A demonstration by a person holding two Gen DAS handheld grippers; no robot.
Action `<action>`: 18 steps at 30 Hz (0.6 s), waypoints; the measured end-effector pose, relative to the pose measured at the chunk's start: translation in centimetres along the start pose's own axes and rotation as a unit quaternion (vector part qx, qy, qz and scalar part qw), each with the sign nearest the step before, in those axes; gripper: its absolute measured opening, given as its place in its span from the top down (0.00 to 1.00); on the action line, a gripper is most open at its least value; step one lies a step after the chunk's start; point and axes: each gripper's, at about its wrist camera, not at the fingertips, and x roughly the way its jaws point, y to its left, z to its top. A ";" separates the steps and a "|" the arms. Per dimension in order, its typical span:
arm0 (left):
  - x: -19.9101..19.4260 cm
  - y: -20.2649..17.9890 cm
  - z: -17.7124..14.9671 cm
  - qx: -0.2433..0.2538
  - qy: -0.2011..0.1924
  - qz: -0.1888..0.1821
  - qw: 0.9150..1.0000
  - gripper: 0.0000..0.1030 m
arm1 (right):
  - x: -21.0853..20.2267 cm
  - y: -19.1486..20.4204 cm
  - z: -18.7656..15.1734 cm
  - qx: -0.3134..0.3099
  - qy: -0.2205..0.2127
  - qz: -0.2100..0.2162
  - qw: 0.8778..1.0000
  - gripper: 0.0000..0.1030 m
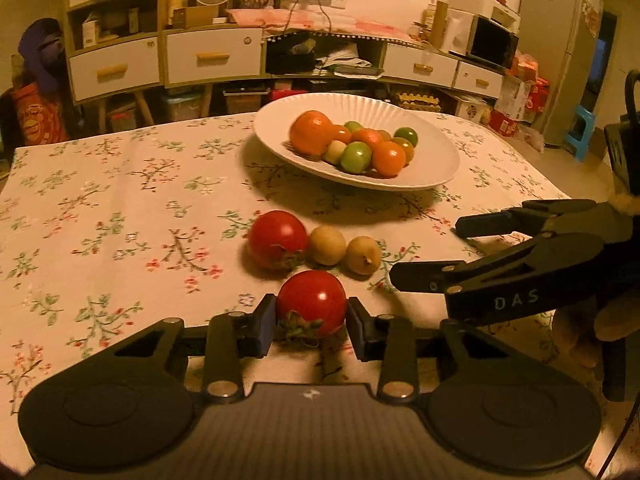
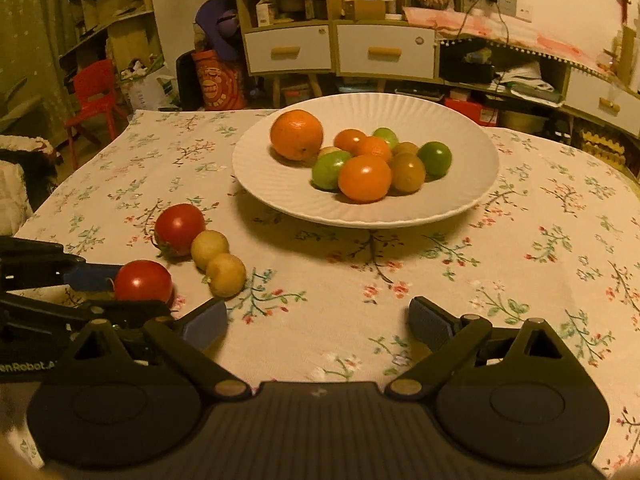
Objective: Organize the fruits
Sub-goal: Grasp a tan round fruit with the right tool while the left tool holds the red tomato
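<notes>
We see the near red tomato sitting between the blue pads of the left gripper, both pads pressed against its sides — the gripper is clamped on it. The fruit is nearly round, so it has no clear long axis; its green calyx faces down and toward the camera, tipped to the left. It rests at tablecloth level, toward the near edge of the table.

Just beyond it lie a second red tomato and two small yellowish fruits in a short row running across the table, touching or nearly so. Farther on, toward the far edge, stands the white plate, holding a large orange and a cluster of smaller orange and green fruits.

The right gripper hovers over bare cloth with its fingers spread wide, nothing between them. Its view shows what the left one cannot — the held tomato from the side, with one blue pad behind it. The left view in turn shows the right gripper's fingers from outside, just right of the fruit row.
</notes>
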 end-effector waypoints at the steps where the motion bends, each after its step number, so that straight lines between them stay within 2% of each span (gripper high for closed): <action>1: -0.1 0.1 0.0 0.000 0.000 0.004 1.000 0.62 | 0.1 0.2 0.1 -0.003 -0.001 0.003 1.000 0.09; 4: -0.2 0.7 0.0 -0.006 0.009 0.017 1.000 0.62 | 0.5 0.9 0.1 -0.012 -0.006 0.008 1.000 0.10; 8: -0.1 1.3 -0.1 -0.015 0.019 0.029 0.999 0.62 | 0.7 2.2 0.0 -0.051 -0.010 0.005 0.999 0.18; 18: -0.4 1.7 -0.2 -0.020 0.021 0.036 0.999 0.62 | 1.1 3.6 0.5 -0.079 -0.030 0.010 0.996 0.49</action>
